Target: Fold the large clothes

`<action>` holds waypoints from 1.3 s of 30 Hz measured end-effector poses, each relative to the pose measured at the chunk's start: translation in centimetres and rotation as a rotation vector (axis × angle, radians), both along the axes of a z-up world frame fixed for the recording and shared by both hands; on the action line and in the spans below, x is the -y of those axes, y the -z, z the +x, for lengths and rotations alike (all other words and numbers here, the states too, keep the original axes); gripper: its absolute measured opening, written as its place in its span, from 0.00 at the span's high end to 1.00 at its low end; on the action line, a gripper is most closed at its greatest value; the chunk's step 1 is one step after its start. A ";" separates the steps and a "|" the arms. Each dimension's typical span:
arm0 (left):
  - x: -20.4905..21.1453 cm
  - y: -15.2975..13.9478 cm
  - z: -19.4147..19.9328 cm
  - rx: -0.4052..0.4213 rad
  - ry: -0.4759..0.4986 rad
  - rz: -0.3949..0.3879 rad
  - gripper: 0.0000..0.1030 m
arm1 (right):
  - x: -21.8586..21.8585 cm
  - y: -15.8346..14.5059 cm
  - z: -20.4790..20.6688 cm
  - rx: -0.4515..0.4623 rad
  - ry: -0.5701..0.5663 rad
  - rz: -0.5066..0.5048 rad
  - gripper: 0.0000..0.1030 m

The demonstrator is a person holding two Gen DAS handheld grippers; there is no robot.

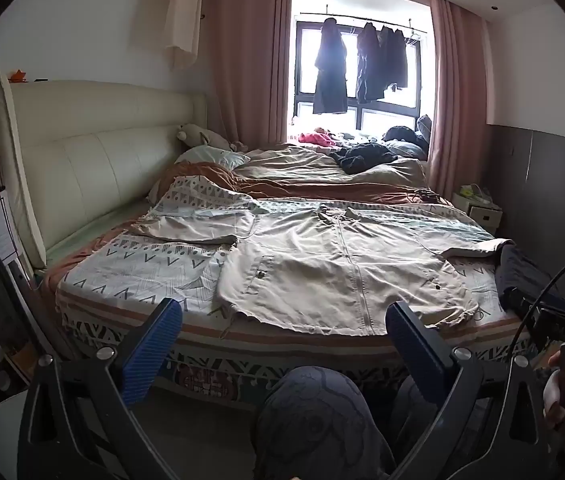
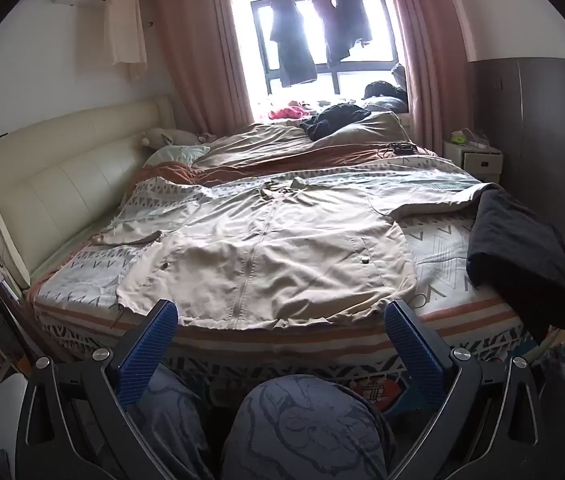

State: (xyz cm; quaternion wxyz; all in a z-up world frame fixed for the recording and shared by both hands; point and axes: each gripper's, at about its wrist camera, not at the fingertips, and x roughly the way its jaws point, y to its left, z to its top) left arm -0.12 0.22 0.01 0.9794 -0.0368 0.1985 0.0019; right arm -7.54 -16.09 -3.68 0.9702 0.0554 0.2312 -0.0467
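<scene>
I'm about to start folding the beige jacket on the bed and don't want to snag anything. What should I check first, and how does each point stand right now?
1. Jacket spread flat, front up, zipper closed: ok.
2. Both sleeves laid out to the sides: ok, though the sleeve near the dark clothes ends at or under them; cannot tell which.
3. Left gripper open and empty: ok.
4. Right gripper open and empty: ok.
5. Room beside the jacket for folding: not ok on one side, dark clothes lie at the bed's corner.
6. Hem within reach at the near bed edge: ok.
</scene>
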 end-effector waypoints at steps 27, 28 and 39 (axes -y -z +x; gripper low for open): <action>-0.3 -0.4 -0.8 0.006 -0.010 0.015 0.00 | -0.3 -0.6 -0.6 0.007 0.051 -0.057 0.00; -0.3 -0.3 -0.7 0.006 -0.009 0.016 0.00 | -0.3 -0.7 -0.6 0.009 0.050 -0.053 0.00; -0.4 0.0 -0.9 0.016 0.005 0.001 0.00 | 0.1 -1.0 -1.0 0.014 0.059 -0.038 0.00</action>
